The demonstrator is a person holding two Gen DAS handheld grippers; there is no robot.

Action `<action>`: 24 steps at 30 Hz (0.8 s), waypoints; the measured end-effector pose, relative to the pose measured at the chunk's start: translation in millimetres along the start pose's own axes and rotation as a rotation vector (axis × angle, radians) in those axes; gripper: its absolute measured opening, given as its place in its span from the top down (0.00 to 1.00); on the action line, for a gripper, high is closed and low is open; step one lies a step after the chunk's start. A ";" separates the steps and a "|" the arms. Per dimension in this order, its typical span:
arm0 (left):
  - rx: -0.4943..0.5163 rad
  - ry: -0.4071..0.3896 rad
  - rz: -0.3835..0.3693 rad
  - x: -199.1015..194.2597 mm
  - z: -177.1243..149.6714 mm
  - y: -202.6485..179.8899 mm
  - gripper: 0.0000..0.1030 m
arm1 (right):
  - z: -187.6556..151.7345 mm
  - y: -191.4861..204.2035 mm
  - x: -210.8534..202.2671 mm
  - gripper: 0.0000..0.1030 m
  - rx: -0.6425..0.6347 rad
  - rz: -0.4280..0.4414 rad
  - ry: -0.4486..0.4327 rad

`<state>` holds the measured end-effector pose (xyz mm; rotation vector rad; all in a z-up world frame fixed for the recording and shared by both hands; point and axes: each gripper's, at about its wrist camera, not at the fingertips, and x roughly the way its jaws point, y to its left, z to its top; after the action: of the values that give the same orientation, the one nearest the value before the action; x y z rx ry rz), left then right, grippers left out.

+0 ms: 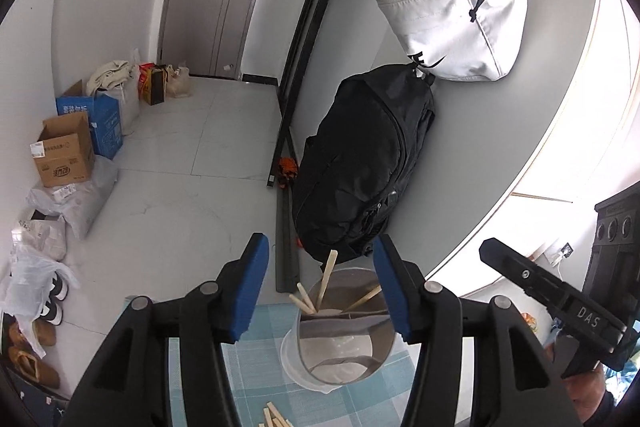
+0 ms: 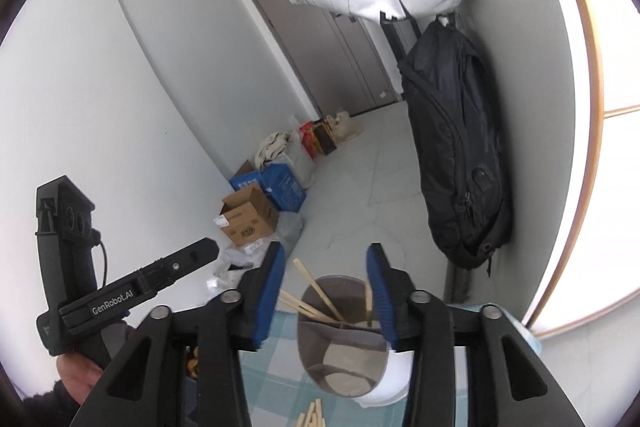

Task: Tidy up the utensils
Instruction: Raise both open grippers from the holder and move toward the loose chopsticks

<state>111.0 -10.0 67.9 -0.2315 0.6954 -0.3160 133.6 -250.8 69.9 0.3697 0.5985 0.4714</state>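
Note:
A grey round utensil holder (image 1: 344, 325) (image 2: 340, 335) with inner dividers stands on a blue checked cloth (image 1: 260, 367) (image 2: 276, 359). Several wooden chopsticks (image 1: 326, 281) (image 2: 316, 291) lean in its far compartment. More loose chopsticks (image 1: 276, 415) (image 2: 312, 413) lie on the cloth at the near edge. My left gripper (image 1: 320, 245) hovers just above and before the holder, open, its blue pads touching nothing. My right gripper (image 2: 326, 251) is open too, its pads either side of the holder's far rim in view, nothing pressed. Each gripper's black housing (image 1: 560, 299) (image 2: 140, 287) shows in the other's view.
A black backpack (image 1: 360, 163) and a white bag (image 1: 452, 7) hang on the wall beyond the cloth. Cardboard boxes (image 1: 64, 155), plastic bags and shoes (image 1: 36, 339) line the floor at left. A hand (image 2: 76, 379) grips the left gripper's handle.

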 end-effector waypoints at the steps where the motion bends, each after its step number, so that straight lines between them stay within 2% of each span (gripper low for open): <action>1: 0.000 -0.004 0.006 -4.1 -0.3 -1.0 0.53 | 0.1 2.6 -4.1 0.52 0.000 0.005 -0.006; 3: -0.006 -0.017 0.015 -11.4 -1.6 -1.1 0.52 | -0.8 7.5 -11.0 0.51 -0.007 0.004 -0.016; 6: -0.002 -0.036 0.019 -24.8 -4.5 -4.4 0.51 | -3.2 15.5 -23.7 0.43 -0.021 0.004 -0.039; 8: 0.005 -0.048 0.026 -33.9 -7.6 -5.8 0.41 | -4.9 21.4 -32.8 0.32 -0.026 -0.004 -0.060; 10: 0.009 -0.073 0.029 -42.9 -10.3 -8.8 0.39 | -7.7 27.1 -42.7 0.27 -0.029 -0.006 -0.081; 16: 0.003 -0.098 0.033 -62.1 -19.0 -8.8 0.38 | -17.4 39.9 -60.3 0.21 -0.049 0.011 -0.098; 18: 0.003 -0.102 0.037 -68.2 -22.4 -9.3 0.35 | -23.0 46.0 -67.1 0.19 -0.064 0.020 -0.109; 21: 0.004 -0.124 0.045 -79.0 -28.1 -11.6 0.25 | -32.4 55.2 -75.4 0.15 -0.090 0.029 -0.120; 24: -0.006 -0.150 0.054 -90.7 -34.9 -11.0 0.25 | -43.1 63.0 -81.5 0.08 -0.120 0.041 -0.133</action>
<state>20.2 8.8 98.7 -0.2391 0.5533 -0.2423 28.2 -232.6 102.3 0.2969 0.4326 0.5150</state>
